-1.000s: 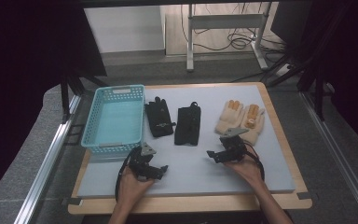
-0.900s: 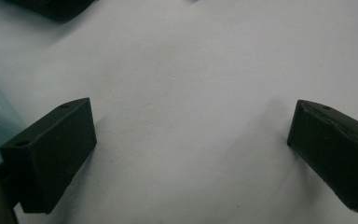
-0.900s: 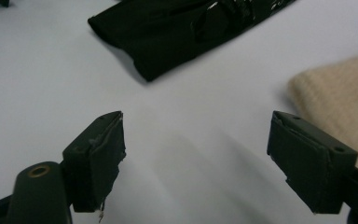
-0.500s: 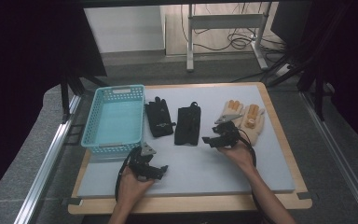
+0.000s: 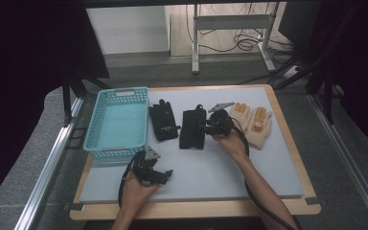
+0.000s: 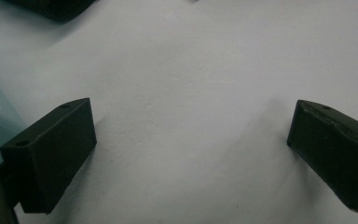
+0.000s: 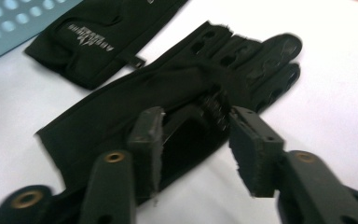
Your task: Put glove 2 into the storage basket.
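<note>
A black glove [image 5: 191, 129] lies flat on the white mat, fingers toward the far side. My right gripper [image 5: 205, 128] is at its right edge. In the right gripper view the jaws [image 7: 196, 135] straddle a raised fold of this glove [image 7: 121, 102]; they have just been closing, gaps still show beside the pads, and the glove rests on the mat. A second black glove [image 5: 163, 122] with white lettering [image 7: 93, 32] lies to its left. My left gripper [image 5: 165, 176] rests near the front edge, open wide over bare mat [image 6: 191, 154].
A light-blue basket [image 5: 124, 91] stands at the mat's left, next to the lettered glove. A pair of tan gloves [image 5: 254, 123] lies right of my right hand. The white mat [image 5: 211, 177] sits on a wooden board with metal rails on both sides.
My right gripper moved left and away from me, from near the tan gloves to the middle black glove's edge, and its jaws narrowed. The left gripper stayed put.
</note>
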Motion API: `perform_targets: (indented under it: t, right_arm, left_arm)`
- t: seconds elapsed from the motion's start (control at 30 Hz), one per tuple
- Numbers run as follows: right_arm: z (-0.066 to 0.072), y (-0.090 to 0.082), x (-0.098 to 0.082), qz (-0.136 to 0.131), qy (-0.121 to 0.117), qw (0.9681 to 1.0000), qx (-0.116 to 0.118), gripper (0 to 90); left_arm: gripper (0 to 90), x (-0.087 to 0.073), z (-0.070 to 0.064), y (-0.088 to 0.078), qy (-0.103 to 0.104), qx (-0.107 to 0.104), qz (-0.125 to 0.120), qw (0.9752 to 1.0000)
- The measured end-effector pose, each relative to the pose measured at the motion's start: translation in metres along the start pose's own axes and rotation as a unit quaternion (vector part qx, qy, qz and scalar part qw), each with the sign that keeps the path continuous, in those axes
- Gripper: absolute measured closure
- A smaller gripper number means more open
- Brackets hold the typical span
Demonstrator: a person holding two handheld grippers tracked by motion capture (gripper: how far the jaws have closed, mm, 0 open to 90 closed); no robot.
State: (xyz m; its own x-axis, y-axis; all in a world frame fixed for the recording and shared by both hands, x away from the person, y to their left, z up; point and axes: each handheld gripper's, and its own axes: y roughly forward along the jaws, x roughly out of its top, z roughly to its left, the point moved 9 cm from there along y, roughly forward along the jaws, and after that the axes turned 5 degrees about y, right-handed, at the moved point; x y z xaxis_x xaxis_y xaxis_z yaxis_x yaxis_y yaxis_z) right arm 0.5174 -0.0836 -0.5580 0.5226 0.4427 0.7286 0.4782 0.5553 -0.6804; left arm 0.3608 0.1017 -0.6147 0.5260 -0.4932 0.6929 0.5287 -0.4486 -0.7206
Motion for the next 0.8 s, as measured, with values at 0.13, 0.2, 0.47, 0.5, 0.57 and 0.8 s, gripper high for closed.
perform_targets:
  t: [0.13, 0.2, 0.47, 0.5, 0.57, 0.8]
  right_arm:
    - [-0.001, 0.012, 0.009, 0.004, -0.005, 1.0000, -0.005, 58.1]
    - [-0.002, 0.016, 0.012, 0.004, -0.008, 0.9999, -0.007, 54.0]
    - [-0.003, 0.040, 0.017, 0.016, -0.007, 0.9997, -0.016, 40.2]
    - [-0.005, 0.043, 0.017, 0.019, -0.006, 0.9996, -0.018, 39.6]
    - [-0.007, 0.049, 0.015, 0.024, -0.001, 0.9994, -0.024, 39.2]
    - [-0.006, 0.056, 0.007, 0.017, 0.038, 0.9991, -0.011, 64.9]
  left_arm:
    - [1.4, 0.000, 0.000, 0.000, 0.000, 0.000, 0.000, 1.0000]
    - [1.4, 0.000, 0.000, 0.000, 0.000, 0.000, 0.000, 1.0000]
    - [1.4, 0.000, 0.000, 0.000, -0.001, 0.000, -0.002, 1.0000]
    - [1.4, 0.000, 0.000, 0.000, -0.001, 0.000, -0.001, 1.0000]
    - [1.4, 0.000, 0.000, 0.000, 0.000, 0.000, -0.001, 1.0000]
    - [1.4, 0.000, 0.000, 0.000, 0.000, 0.000, -0.001, 1.0000]
